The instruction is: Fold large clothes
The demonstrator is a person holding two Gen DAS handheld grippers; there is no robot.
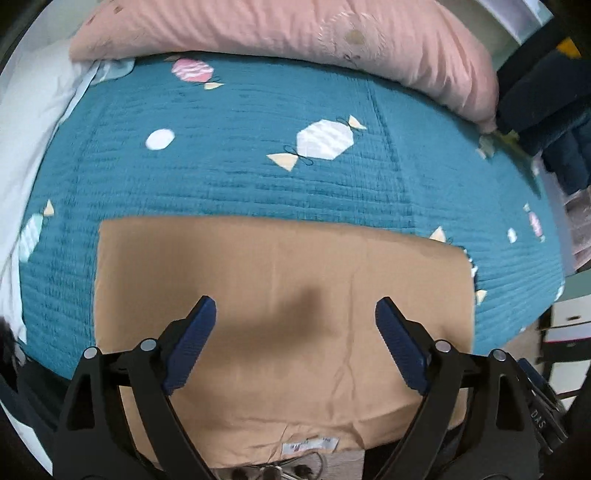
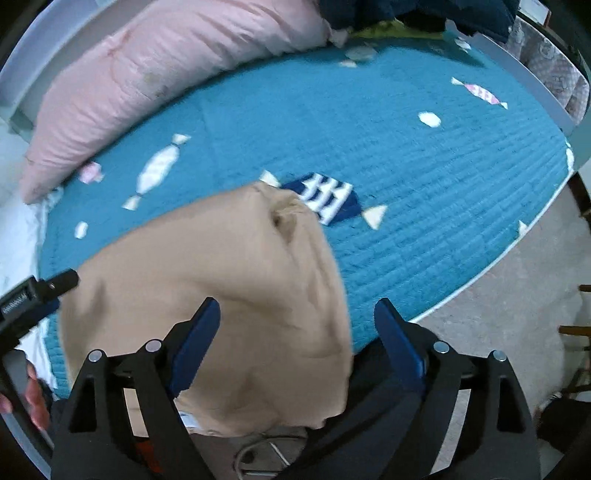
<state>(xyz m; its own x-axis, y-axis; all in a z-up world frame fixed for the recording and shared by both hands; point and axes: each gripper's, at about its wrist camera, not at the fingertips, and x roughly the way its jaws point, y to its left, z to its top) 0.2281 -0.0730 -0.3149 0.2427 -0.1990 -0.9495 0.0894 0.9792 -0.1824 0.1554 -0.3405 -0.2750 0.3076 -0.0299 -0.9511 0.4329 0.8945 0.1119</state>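
The tan garment [image 1: 280, 295] is lying in a folded rectangle on the teal quilt [image 1: 258, 177], right at the quilt's near edge, and its near hem with the white label [image 1: 309, 446] is hanging just over that edge. The left gripper [image 1: 295, 343] is hovering above the garment with its jaws spread wide and nothing between them. The right gripper [image 2: 297, 343] is also gaping, empty, over the garment's right-hand side, which is looking rumpled and puckered in the right wrist view.

What could go wrong from here? That overhanging hem is sitting on smooth, thin cloth, so a careless tug towards the near edge could be dragging the whole fold off the quilt. A pinch taken on one layer only would be peeling the fold open, and pressing on the rumpled side would be setting creases.

Counting: one tan garment, one quilt, one pink pillow [image 1: 280, 29] along the quilt's far side, two grippers.
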